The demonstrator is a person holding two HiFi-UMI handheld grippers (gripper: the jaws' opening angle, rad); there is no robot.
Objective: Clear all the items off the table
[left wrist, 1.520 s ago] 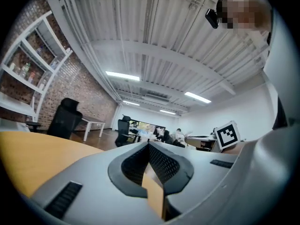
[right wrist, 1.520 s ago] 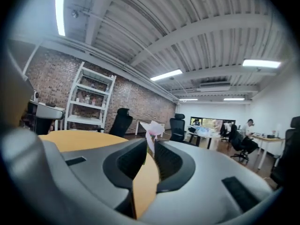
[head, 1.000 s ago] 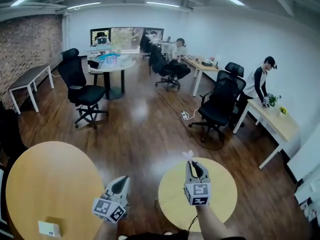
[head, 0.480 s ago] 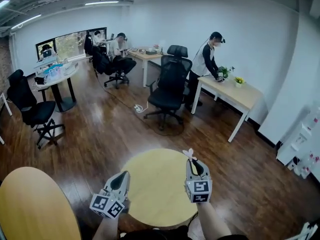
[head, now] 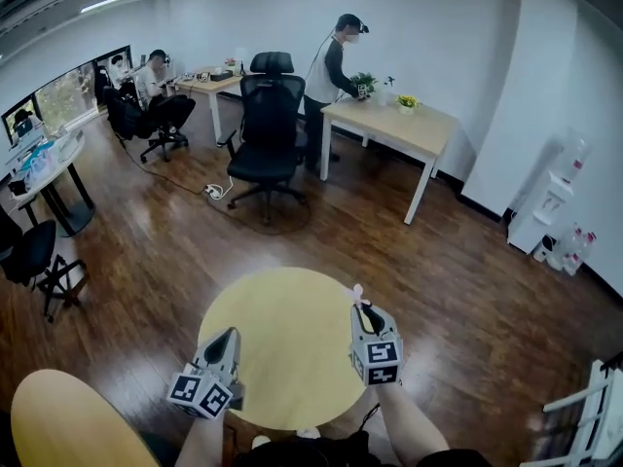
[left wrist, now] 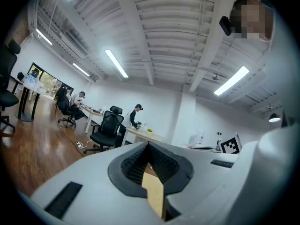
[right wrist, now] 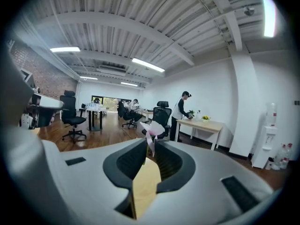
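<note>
We are mid-carry, so the job now is to keep the right gripper [head: 363, 309] pinched on the small pink-and-white thing [right wrist: 153, 131], which it holds above the round yellow table [head: 282, 368]. It may be a paper flower or a crumpled wrapper; it is too small for us to tell. It is caught only at the very tips, so we would turn smoothly, hold that gripper near level, and not ease the jaws until a drop-off place lies under them. The left gripper [head: 231, 336] hangs alongside, jaws together on nothing. Since a second ago our view has swung round. The bigger round table [head: 58, 421], which had a white card on it, has slid mostly out at lower left. The small table now sits centred beneath both grippers, and the desk [head: 399, 125] with plants faces us.
</note>
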